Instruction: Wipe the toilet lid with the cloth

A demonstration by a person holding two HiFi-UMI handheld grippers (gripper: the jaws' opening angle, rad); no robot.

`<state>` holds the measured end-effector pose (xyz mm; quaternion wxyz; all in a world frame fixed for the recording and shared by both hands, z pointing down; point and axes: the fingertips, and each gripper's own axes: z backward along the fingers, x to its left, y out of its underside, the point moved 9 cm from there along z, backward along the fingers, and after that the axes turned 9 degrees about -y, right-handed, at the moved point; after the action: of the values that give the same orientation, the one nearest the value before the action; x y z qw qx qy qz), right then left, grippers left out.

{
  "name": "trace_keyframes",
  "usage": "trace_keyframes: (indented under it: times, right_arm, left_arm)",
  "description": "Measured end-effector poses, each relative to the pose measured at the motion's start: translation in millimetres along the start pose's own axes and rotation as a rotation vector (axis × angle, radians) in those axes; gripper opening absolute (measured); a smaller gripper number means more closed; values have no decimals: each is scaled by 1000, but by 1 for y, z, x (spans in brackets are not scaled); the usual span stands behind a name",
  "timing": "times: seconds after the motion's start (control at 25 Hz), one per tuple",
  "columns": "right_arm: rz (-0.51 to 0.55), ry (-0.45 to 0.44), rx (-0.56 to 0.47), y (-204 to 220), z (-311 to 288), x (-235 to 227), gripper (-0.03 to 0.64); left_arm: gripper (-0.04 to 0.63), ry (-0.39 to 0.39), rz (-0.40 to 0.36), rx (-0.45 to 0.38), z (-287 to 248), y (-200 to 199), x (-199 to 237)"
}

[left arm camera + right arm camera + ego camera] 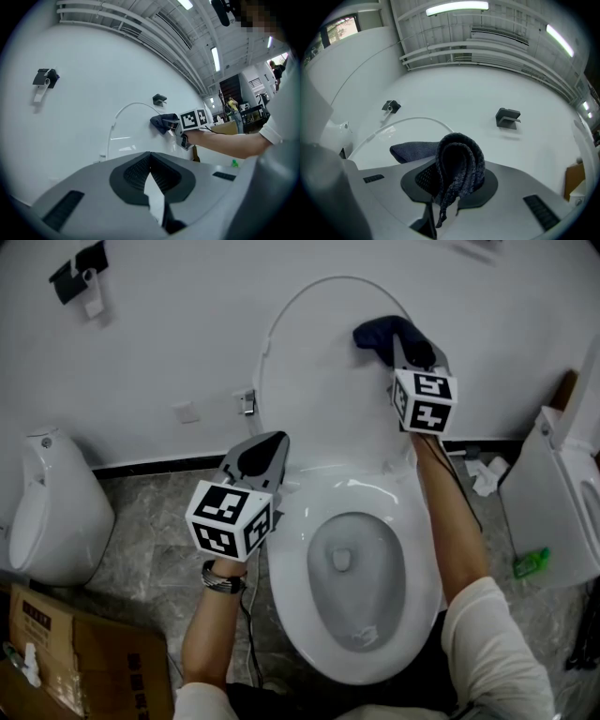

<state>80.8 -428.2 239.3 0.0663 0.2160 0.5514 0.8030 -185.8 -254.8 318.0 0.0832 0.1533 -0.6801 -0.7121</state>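
Observation:
The white toilet lid (319, 362) stands raised against the wall, above the open bowl (291, 587). A dark blue cloth (380, 334) is bunched against the lid's upper right part, and my right gripper (401, 351) is shut on it. In the right gripper view the cloth (457, 164) folds over between the jaws, with the lid's rim (393, 125) behind it. My left gripper (265, 448) is shut on nothing and hangs beside the bowl's left rear edge. The left gripper view looks along the shut jaws (150, 161) toward the lid (131, 126) and the cloth (161, 123).
A white urinal (52, 512) stands at the left, with a cardboard box (84, 662) on the floor below it. Another white fixture (562, 502), a green bottle (532, 562) and crumpled paper (487, 474) are at the right. A black wall bracket (80, 273) hangs upper left.

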Motion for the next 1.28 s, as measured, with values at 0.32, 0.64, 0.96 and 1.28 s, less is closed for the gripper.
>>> trace_keyframes:
  times: [0.32,0.64,0.96,1.28]
  right_arm:
    - [43,-84,-47,-8,-20,47,91]
    - [187,-183,-61,-24,-41,96,91]
    - [208,-281,-78,-34,-52,131,91]
    - [349,-417,-62,-37,-53,167,91]
  left_arm:
    - [2,-32,8,17,3,2,9]
    - [2,-55,22,16,10,0,19]
    - [2,-69,17,29,17,2,24]
    - [2,-94,11,39,24,5,33]
